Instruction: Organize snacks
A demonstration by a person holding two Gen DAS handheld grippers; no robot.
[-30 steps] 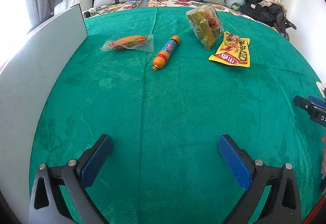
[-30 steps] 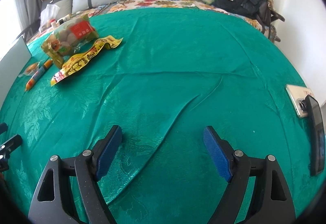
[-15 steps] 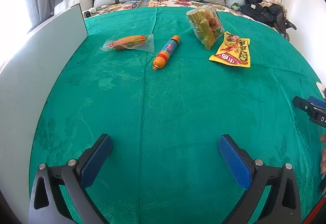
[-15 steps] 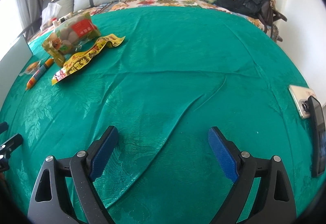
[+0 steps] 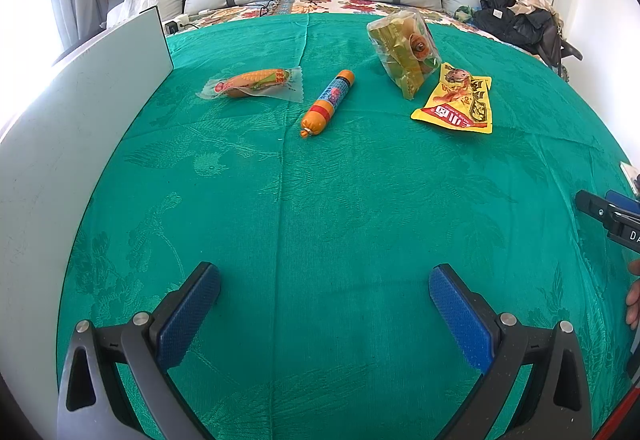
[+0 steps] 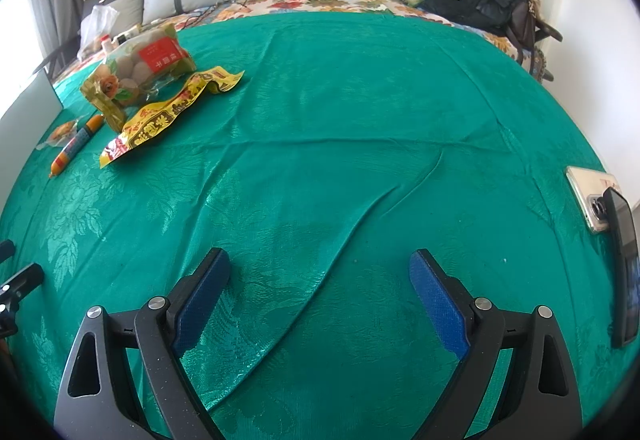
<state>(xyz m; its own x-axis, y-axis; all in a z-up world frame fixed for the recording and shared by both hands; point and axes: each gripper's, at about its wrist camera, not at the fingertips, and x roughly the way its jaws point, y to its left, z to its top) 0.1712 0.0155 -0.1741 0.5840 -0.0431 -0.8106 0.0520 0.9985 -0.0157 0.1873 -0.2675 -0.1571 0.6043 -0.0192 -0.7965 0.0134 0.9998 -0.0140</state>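
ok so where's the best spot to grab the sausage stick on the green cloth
Take the sausage around its middle, on the blue label band, with a claw coming from above and its fingers across the narrow width. It is a slim round tube lying flat on the cloth, with its tapered ends likely to slip. It lies clear of the corn pack, so both long sides look open.

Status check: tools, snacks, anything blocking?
Left tool open, empty. Right tool just opened wider, empty. Four snacks untouched on green cloth: corn pack, sausage, clear bag, yellow pouch. Path clear.
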